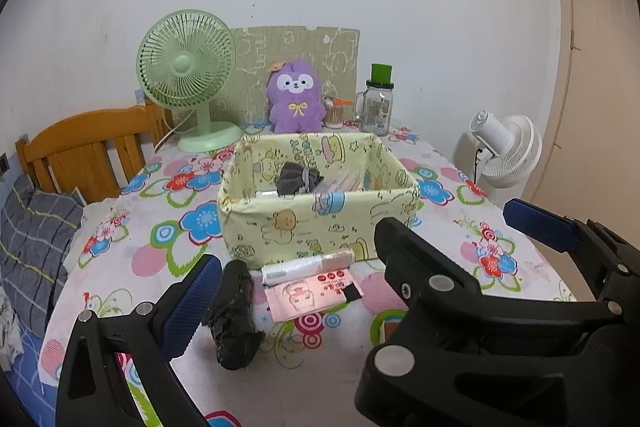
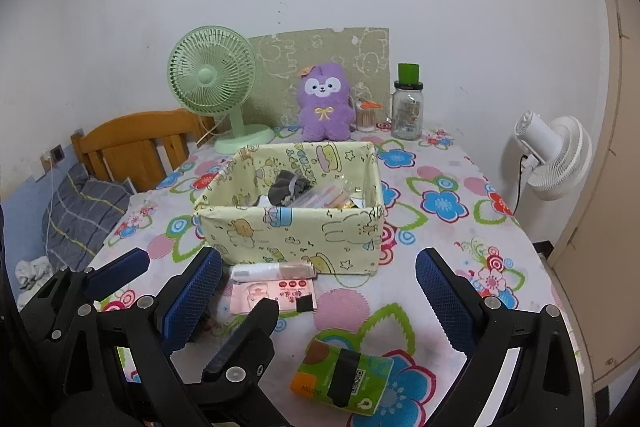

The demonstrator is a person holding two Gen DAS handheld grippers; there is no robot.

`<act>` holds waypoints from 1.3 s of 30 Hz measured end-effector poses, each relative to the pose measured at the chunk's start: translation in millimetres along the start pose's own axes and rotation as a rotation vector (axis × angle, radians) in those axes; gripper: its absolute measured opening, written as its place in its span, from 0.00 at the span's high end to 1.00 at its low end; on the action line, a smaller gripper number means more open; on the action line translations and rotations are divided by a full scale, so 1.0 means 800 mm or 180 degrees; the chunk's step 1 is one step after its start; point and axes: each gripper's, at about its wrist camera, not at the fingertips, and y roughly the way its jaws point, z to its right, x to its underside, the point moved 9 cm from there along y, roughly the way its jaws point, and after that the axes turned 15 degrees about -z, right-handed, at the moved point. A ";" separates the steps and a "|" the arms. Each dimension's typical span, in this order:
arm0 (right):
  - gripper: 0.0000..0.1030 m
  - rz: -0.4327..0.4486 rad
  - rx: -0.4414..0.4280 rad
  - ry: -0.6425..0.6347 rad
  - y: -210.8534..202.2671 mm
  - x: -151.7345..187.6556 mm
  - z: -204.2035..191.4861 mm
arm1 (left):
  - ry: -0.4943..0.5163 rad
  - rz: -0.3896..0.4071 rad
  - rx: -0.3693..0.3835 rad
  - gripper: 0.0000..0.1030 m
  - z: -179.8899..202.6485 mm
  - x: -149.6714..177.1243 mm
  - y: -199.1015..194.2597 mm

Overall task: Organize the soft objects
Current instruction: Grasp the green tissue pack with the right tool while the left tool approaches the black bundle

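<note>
**Two hand-held grippers, black with blue pads**

The left gripper [image 1: 362,235] and the right gripper [image 2: 318,259] share one build: glossy black plastic link arms with angular edges. Each finger carries on its inner face a long blue pad [image 2: 440,291] with a fine grid texture. Round silver rivets [image 1: 394,362] mark the pivots behind the fingers, and a small dark screw [image 1: 405,289] sits nearer the tip.

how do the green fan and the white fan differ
The green fan stands on the table beside the purple plush; the white fan sits off the table's right edge. The green fan's grille faces the camera; the white fan shows its back, its head turned away. Both have round grilles.
</note>
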 end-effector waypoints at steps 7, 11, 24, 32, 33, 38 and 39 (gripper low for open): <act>0.04 0.0009 0.0051 0.0001 0.015 0.018 0.002 | 0.0025 -0.0027 0.0008 0.00 -0.001 0.017 0.015; 0.04 -0.0004 0.0063 0.0049 0.027 0.028 0.006 | 0.0005 -0.0055 -0.0016 0.00 -0.002 0.028 0.026; 0.04 0.0015 0.0195 0.0128 0.054 0.055 0.016 | 0.0038 -0.0227 -0.0064 0.00 -0.011 0.061 0.062; 0.04 -0.0079 0.0290 0.0196 0.068 0.070 0.024 | -0.0060 -0.0323 -0.0092 0.01 -0.022 0.076 0.078; 0.04 -0.0091 0.0309 0.0211 0.070 0.071 0.026 | -0.0056 -0.0313 -0.0119 0.01 -0.023 0.077 0.079; 0.04 -0.0116 0.0360 0.0267 0.071 0.073 0.031 | -0.0040 -0.0295 -0.0222 0.03 -0.025 0.078 0.083; 0.04 -0.0108 0.0377 0.0257 0.071 0.073 0.031 | -0.0038 -0.0293 -0.0218 0.03 -0.025 0.078 0.083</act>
